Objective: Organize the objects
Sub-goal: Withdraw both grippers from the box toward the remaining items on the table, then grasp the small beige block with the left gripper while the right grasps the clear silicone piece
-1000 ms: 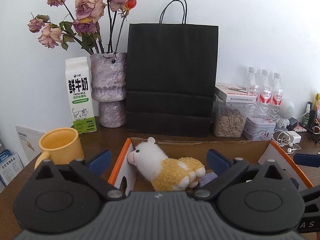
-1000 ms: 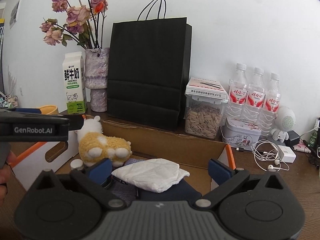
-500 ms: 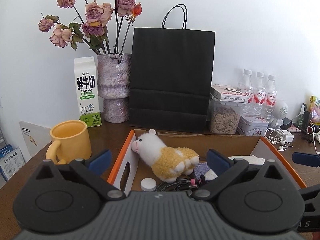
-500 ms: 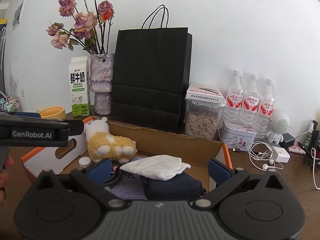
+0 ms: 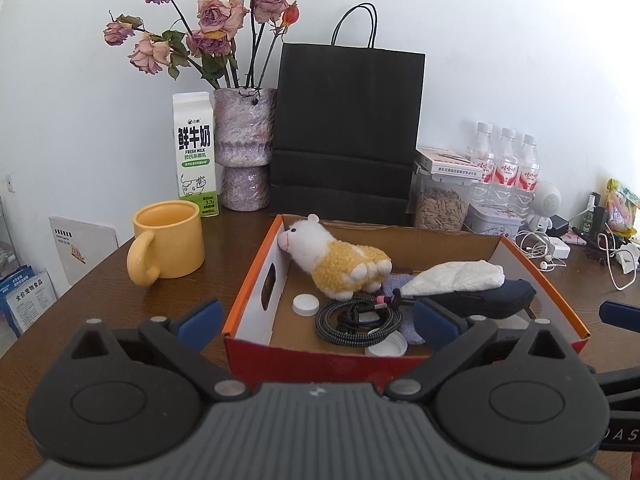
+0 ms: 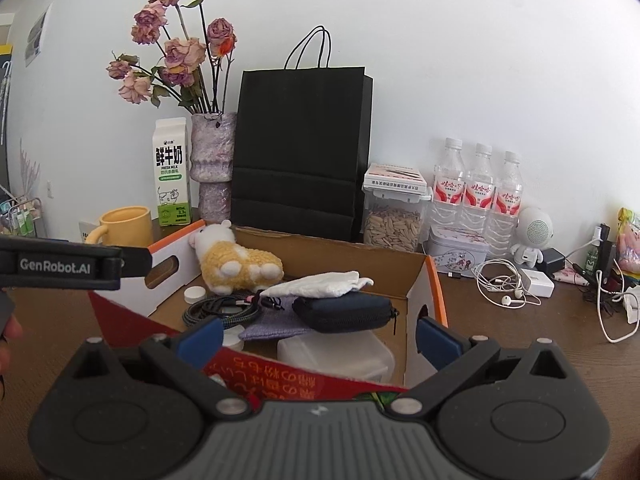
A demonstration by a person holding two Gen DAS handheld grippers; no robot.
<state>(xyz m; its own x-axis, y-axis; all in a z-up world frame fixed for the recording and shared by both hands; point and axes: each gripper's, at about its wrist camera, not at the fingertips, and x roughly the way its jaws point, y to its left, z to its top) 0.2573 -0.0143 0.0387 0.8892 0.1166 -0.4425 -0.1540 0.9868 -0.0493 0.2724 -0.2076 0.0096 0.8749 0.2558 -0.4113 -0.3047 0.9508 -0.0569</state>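
Brown wooden surface [image 5: 100, 292] carries an open cardboard box [image 5: 256, 280] with orange rim. Inside it: plush alpaca [image 5: 340, 260] at the far left corner, navy zip pouch [image 6: 344, 312] under a white cloth [image 6: 320, 284], coiled braided cable [image 5: 356, 320], white cap [image 5: 306, 304]. Left claw [image 5: 316, 322] and right claw [image 6: 318, 338] both spread wide, empty, at the box's near wall.

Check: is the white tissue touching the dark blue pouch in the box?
Touching. In the right wrist view the tissue lies directly on top of the pouch, with no gap between them; the left wrist view shows the same overlap.
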